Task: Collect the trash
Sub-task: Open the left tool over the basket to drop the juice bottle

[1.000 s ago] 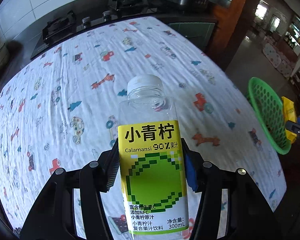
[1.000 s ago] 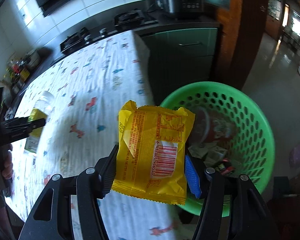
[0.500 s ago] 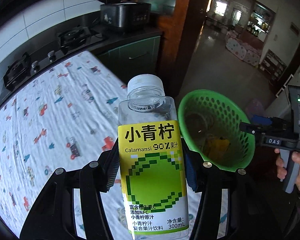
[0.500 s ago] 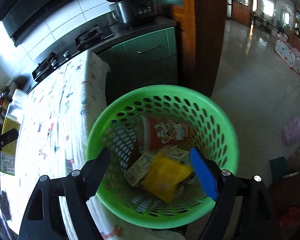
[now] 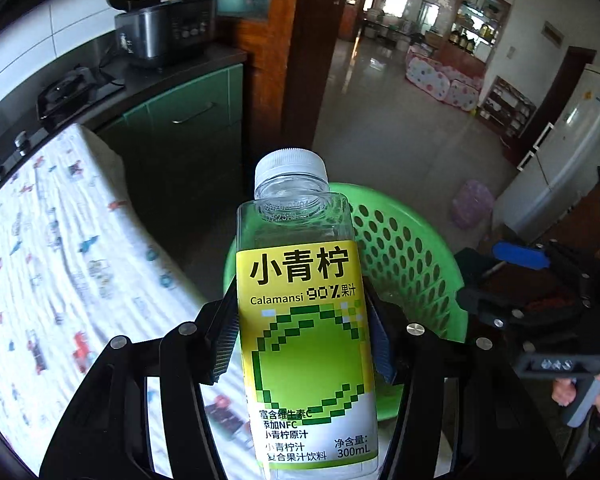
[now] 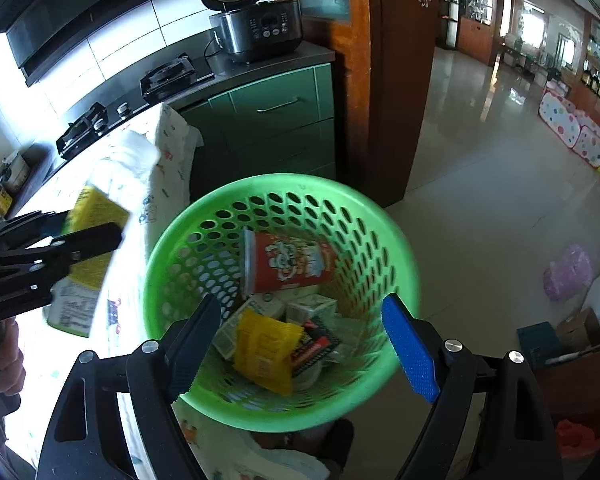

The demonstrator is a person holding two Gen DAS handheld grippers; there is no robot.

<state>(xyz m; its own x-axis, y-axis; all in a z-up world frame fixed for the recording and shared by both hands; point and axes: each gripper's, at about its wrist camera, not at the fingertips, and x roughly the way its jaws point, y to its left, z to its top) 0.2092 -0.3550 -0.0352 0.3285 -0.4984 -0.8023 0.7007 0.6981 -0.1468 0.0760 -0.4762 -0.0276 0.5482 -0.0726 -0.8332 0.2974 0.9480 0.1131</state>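
now left gripper (image 5: 304, 344) clamped on upright calamansi juice bottle (image 5: 306, 320) over green basket (image 5: 412, 248), right gripper (image 6: 304, 340) with jaws spread, nothing between them, yellow snack packet (image 6: 266, 346) lying inside basket beside red cup (image 6: 286, 262)

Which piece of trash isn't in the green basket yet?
The juice bottle with the yellow-green label. The left claw grips it over the basket, while the yellow packet, red cup and cartons already lie inside.
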